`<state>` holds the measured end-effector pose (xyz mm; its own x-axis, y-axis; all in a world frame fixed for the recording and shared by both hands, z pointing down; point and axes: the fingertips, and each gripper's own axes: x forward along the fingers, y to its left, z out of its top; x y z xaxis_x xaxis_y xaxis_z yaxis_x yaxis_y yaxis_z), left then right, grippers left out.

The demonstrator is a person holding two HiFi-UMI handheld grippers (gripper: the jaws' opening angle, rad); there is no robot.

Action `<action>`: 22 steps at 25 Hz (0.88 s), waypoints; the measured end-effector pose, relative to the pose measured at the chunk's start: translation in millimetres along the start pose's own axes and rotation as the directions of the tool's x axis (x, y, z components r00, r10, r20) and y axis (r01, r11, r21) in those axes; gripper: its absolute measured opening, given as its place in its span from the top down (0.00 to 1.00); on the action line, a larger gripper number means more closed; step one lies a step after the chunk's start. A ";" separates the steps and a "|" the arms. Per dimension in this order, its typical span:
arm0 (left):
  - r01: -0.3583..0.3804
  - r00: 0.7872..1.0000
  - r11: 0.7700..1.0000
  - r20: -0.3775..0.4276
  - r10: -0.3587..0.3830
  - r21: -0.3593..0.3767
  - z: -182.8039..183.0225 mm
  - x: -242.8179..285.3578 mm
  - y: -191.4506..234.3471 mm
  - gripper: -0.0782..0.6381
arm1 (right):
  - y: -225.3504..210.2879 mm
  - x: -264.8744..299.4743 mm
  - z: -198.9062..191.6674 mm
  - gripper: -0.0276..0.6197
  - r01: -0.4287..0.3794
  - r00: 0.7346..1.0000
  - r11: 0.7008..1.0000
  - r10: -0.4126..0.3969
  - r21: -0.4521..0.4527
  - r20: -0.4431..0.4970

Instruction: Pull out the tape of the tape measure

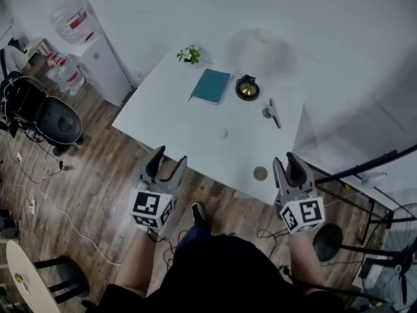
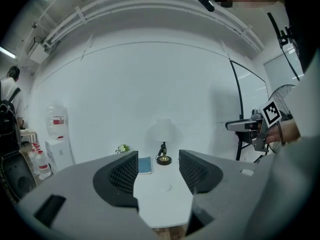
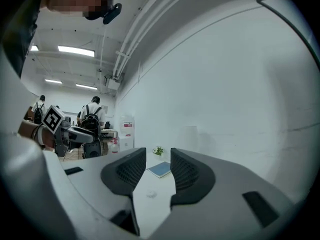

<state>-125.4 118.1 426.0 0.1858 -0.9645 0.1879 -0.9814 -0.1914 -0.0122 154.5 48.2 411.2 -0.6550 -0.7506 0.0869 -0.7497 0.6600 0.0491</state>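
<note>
Both grippers hang short of the desk [image 1: 189, 126], out over the floor by its near edge, and neither has anything in it. The left gripper [image 1: 168, 158] has its jaws spread wide with only bare desk showing through the gap in its own view [image 2: 157, 171], and the right gripper [image 1: 287, 163] is parted too, a touch narrower and just as empty [image 3: 157, 169]. So where's the tape measure? My best guess is the small round disc [image 1: 260, 173] close to the near edge by the near-right corner, just ahead of the right gripper, though it's too small to be sure. A pale round spot [image 1: 223, 133] sits mid-desk, and a grey object [image 1: 270, 113] lies toward the right edge. Along the far edge are a plant [image 1: 189, 55] at the corner, a teal book [image 1: 210, 86] and a lamp [image 1: 247, 87]. The first risk I see is closing on the wrong thing altogether. That disc also sits right by the edge, so a clumsy nudge could knock it to the floor. If one gripper tugs the tape before the other has the case pinned, I'd expect the whole case to skid along. And a weak pinch on the tab could let the tape snap back in.
</note>
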 end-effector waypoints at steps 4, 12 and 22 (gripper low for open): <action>0.076 0.996 0.997 -0.047 -0.076 -0.010 -21.3 42.1 43.9 0.54 | 8.1 44.5 -0.9 0.72 0.047 0.998 0.999 -0.047 -0.001 -0.037; 0.236 0.958 0.972 -0.168 -0.232 -0.001 -75.8 117.4 66.6 0.54 | 1.9 74.4 -14.3 0.73 0.183 0.976 0.983 -0.179 0.017 -0.127; 0.324 0.904 0.946 -0.300 -0.305 0.016 -134.2 184.0 21.2 0.54 | -47.4 75.4 -49.3 0.77 0.228 0.962 0.971 -0.213 0.078 -0.170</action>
<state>-118.4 -39.0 592.2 0.4528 -0.7590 0.4679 -0.8673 -0.4966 0.0338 145.3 -38.0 464.5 -0.4548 -0.8568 0.2428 -0.8844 0.4667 -0.0098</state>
